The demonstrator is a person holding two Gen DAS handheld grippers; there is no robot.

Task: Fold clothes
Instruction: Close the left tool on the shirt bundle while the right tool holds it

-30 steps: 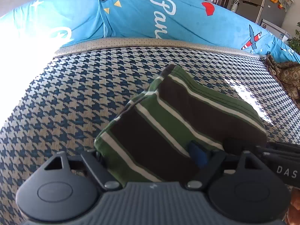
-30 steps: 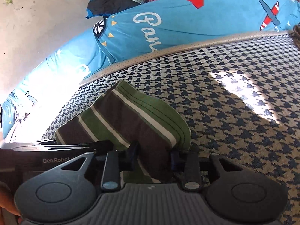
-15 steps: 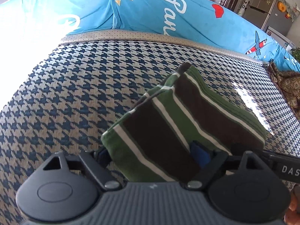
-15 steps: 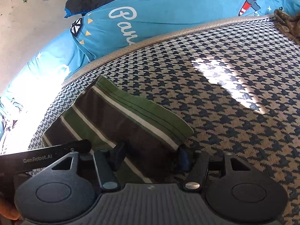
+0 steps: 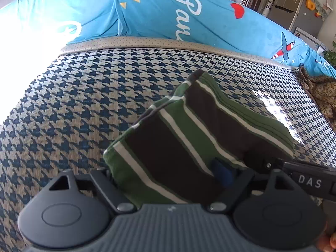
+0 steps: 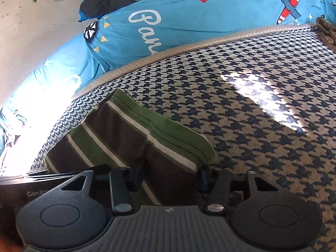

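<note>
Through the left wrist camera we count one garment (image 5: 189, 147), a folded bundle striped green, brown and white, lying on one houndstooth cover (image 5: 84, 105). Our left gripper (image 5: 168, 180) stands wide, its two fingers either side of the bundle's near end; a blue pad (image 5: 222, 174) shows against the cloth at the right finger, but whether the fingers press it we cannot tell. The right gripper's dark body (image 5: 308, 180) reaches in from the right, touching the bundle's near right corner. The bundle's far corner points up the cover, well short of the beige border (image 5: 147, 43). One blue pillow (image 5: 157, 14) with white script runs along behind that border. A patterned brown cloth (image 5: 319, 92) lies at the cover's right edge. Left of the bundle the cover is bare out to a glare-washed edge.

Through the right wrist camera we see the same single garment (image 6: 130, 138) at lower left. Our right gripper (image 6: 170, 180) is parted about halfway, its two fingers flanking the near right corner, cloth filling the gap; a firm grip is not clear. The left gripper's body (image 6: 42, 189) shows at the left edge, beside the bundle. To the right the cover (image 6: 252, 126) lies bare, crossed by one sunlit patch, up to the border (image 6: 210, 42) and pillow (image 6: 189, 21).
</note>
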